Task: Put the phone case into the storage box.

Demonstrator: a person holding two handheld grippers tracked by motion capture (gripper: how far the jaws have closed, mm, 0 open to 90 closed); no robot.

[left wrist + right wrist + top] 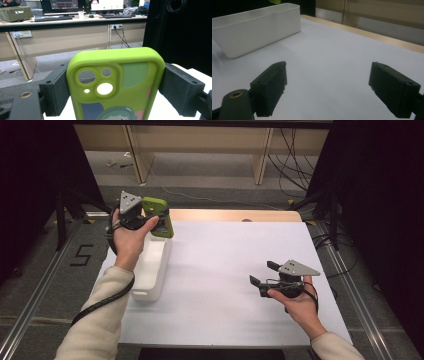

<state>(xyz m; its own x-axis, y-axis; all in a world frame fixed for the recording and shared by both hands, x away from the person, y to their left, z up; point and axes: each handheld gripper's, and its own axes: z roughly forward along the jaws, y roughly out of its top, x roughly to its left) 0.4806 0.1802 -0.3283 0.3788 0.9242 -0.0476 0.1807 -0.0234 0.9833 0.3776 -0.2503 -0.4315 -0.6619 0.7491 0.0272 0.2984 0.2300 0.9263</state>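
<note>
Above the white bin [152, 270] at the table's [225, 270] left edge, your left tool [150, 215] pinches the green phone case [115, 87] by its sides, upright. Your right tool [261, 274] hovers spread wide, holding nothing.

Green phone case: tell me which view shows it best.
The left gripper view: the green phone case stands close up between the left tongs, its camera cut-outs and printed cartoon clear. The high view shows it small, held above the white bin. The right gripper view catches just a green sliver at its top edge.
</note>
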